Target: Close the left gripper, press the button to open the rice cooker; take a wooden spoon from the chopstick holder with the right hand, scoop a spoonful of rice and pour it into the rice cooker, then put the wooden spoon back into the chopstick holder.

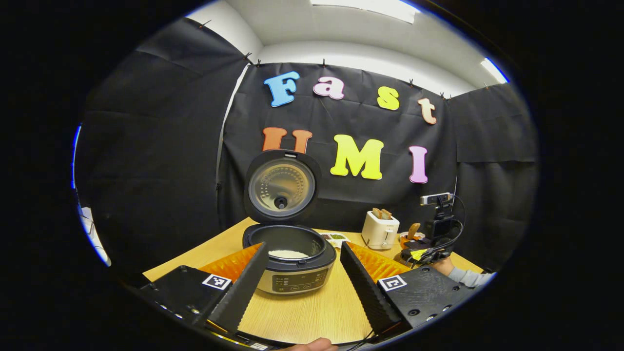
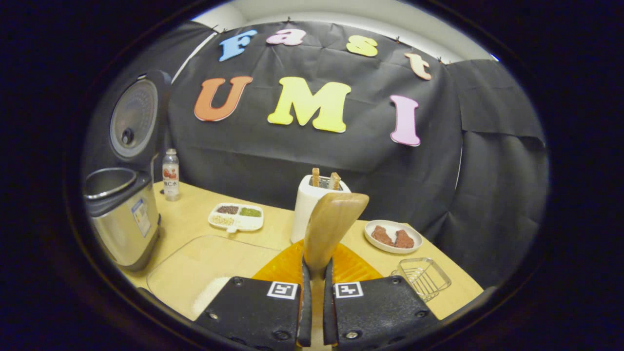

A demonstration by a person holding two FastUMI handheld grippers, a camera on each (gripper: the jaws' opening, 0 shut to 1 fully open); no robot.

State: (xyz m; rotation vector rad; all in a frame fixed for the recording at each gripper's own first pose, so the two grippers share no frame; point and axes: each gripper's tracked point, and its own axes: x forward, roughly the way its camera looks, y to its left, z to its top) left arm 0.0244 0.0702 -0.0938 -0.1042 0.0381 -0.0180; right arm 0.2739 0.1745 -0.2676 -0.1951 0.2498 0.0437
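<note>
Right gripper is clamped on the wooden spoon, bowl upright. Left gripper is spread apart before the rice cooker, lid raised, rice inside.

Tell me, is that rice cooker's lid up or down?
Up. The rice cooker has its lid standing upright behind the open pot, inner side facing out, and white rice shows inside.
</note>
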